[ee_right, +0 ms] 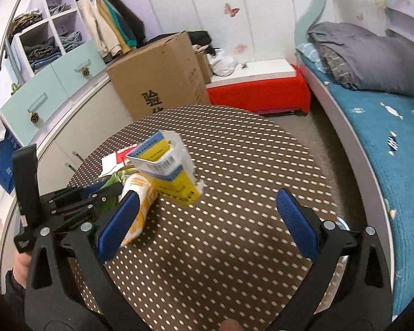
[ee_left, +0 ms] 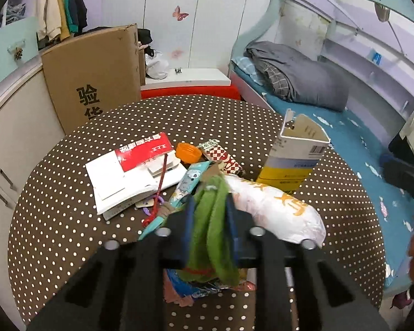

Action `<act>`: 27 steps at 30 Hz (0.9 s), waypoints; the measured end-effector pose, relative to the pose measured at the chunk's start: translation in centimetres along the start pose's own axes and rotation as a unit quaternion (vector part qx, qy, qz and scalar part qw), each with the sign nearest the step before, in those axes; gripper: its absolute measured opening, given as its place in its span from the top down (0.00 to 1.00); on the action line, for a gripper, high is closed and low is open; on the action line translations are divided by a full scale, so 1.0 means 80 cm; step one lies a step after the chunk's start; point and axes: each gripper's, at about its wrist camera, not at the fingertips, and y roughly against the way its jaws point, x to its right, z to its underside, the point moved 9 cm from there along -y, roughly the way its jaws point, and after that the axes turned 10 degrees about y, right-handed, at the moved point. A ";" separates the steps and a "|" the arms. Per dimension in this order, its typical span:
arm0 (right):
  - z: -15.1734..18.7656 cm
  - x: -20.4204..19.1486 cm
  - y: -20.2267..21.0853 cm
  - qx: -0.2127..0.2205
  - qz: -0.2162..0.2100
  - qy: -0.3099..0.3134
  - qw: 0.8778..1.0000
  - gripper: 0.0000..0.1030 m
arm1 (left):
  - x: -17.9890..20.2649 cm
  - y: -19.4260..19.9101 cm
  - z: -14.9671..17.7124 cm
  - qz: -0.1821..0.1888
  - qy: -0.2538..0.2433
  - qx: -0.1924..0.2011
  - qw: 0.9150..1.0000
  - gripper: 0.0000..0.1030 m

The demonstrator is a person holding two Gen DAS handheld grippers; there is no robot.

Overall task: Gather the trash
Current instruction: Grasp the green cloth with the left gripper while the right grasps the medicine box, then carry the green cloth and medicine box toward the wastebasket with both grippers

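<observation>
Barely begun: the left gripper (ee_left: 209,212) is clamped on a green cloth (ee_left: 211,226) at lower centre, the right gripper (ee_right: 207,218) gapes empty, and the box (ee_left: 292,154), white bag (ee_left: 276,209) and papers (ee_left: 129,176) still litter the table (ee_left: 55,220)

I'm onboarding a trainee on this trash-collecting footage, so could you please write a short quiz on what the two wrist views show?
1. True or false: the left tongs are shut on a green cloth-like scrap.
2. The right tongs are: A) shut on the yellow carton; B) open over the dotted table; C) shut on the orange cap.
3. Fill in: the opened yellow carton stands on the ______ tablecloth.

Key: 1 true; 2 B; 3 polka-dot. The orange cap lies untouched beside the red and white box.
</observation>
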 end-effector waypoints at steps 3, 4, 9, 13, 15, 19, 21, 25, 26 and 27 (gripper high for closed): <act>-0.009 -0.018 -0.026 -0.003 -0.018 0.015 1.000 0.06 | -0.001 0.008 0.004 0.004 0.002 0.006 1.000 0.89; -0.012 -0.025 -0.036 -0.003 -0.023 0.021 1.000 0.06 | -0.003 0.012 0.004 0.005 0.005 0.009 1.000 0.89; -0.023 -0.048 -0.080 -0.011 -0.035 0.039 0.999 0.06 | -0.009 0.030 0.010 0.009 0.029 0.021 0.999 0.89; -0.028 -0.061 -0.101 -0.006 -0.047 0.055 0.997 0.33 | -0.016 0.041 0.012 0.008 0.044 0.029 0.999 0.90; -0.026 -0.063 -0.103 -0.009 -0.052 0.055 0.997 0.42 | -0.020 0.048 0.010 0.009 0.051 0.035 0.998 0.90; -0.029 -0.063 -0.079 0.010 -0.064 0.050 0.997 0.44 | -0.021 0.062 0.007 0.013 0.058 0.045 0.997 0.90; -0.032 -0.057 -0.060 0.021 -0.065 0.046 0.997 0.44 | -0.018 0.068 0.005 0.016 0.058 0.049 0.997 0.90; -0.042 -0.040 -0.024 0.042 -0.065 0.035 0.996 0.44 | -0.004 0.086 -0.001 0.025 0.050 0.064 0.996 0.90; -0.045 -0.035 -0.012 0.048 -0.065 0.031 0.996 0.44 | -0.001 0.090 -0.004 0.029 0.048 0.067 0.996 0.90; -0.048 -0.030 -0.004 0.052 -0.065 0.029 0.996 0.44 | 0.004 0.094 -0.006 0.033 0.045 0.071 0.996 0.90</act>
